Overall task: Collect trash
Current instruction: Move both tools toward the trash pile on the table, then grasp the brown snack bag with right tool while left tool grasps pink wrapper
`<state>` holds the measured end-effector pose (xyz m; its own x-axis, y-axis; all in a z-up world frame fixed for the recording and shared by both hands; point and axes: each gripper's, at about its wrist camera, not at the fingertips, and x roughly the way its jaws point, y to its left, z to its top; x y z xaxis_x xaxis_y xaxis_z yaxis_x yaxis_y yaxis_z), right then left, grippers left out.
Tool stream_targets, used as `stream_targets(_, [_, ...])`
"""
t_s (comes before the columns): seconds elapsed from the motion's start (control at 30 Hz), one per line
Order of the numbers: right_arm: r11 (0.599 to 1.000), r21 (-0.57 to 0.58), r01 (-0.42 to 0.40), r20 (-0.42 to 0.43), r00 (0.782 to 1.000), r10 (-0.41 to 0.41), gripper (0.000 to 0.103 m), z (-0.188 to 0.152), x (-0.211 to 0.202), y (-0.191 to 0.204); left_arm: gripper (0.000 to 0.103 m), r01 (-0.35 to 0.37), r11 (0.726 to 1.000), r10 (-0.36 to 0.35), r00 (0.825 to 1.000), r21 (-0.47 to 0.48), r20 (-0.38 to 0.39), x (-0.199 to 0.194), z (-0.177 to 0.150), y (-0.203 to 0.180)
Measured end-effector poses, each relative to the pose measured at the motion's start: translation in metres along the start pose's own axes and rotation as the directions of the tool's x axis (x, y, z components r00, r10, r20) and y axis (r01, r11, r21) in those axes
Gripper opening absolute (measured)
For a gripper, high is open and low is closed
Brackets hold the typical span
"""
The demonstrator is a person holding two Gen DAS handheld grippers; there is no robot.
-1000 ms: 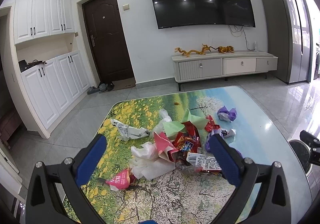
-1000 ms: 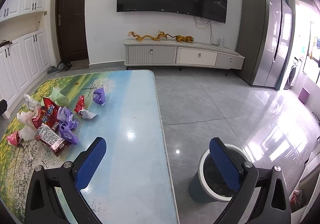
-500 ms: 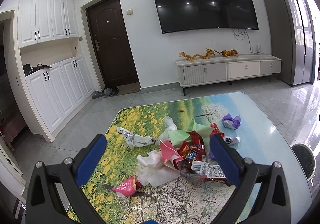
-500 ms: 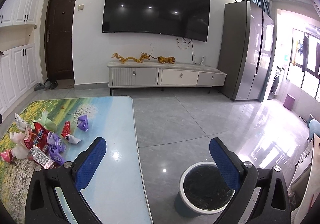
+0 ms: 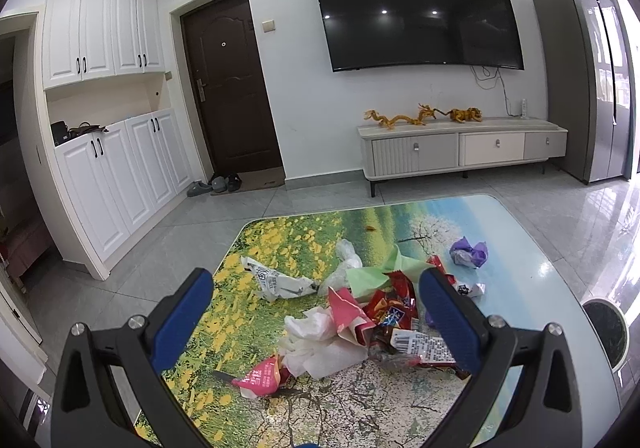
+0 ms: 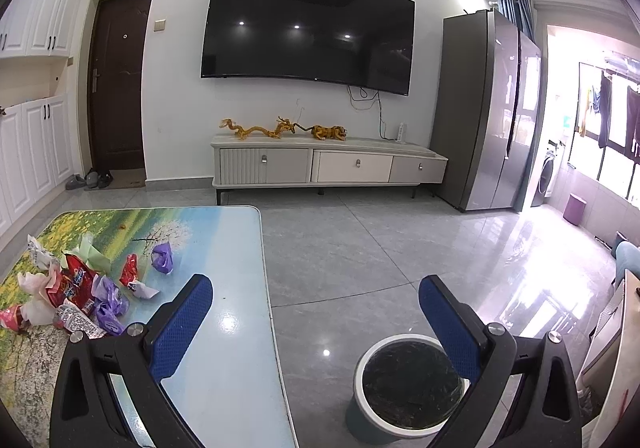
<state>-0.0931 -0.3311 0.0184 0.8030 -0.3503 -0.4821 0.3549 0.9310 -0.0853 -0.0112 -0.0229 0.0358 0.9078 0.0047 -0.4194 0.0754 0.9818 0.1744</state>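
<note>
Trash uncollected on the bench (image 5: 532, 248)
Both the left gripper (image 5: 316, 312) and right gripper (image 6: 316, 312) gape empty; wrapper pile (image 5: 360, 320) at 12 o'clock; bin (image 6: 408, 388) waits.

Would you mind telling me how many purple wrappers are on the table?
2 visible: one purple wrapper lies alone toward the table's far end, and a second sits at the pile's near right edge. More may be buried under the pile.
</note>
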Motion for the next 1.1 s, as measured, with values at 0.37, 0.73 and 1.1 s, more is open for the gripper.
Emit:
stream_targets(0.37, [0.999, 0.041, -0.030, 0.020, 0.999, 0.029, 0.103, 0.003, -0.017, -0.013, 0.103, 0.011, 1.000, -0.011, 1.000, -0.015, -0.013, 0.000, -0.001, 0.007])
stream_targets(0.73, [0.997, 0.041, -0.063, -0.002, 0.998, 0.063, 0.103, 0.006, -0.022, -0.011, 0.103, 0.046, 0.997, -0.048, 0.999, -0.066, -0.025, 0.000, 0.002, 0.024])
stream_targets(1.1, [0.990, 0.010, -0.142, -0.023, 0.990, 0.143, 0.103, 0.009, -0.020, 0.002, 0.103, -0.021, 0.993, 0.021, 1.000, -0.117, 0.000, 0.002, 0.007, 0.066])
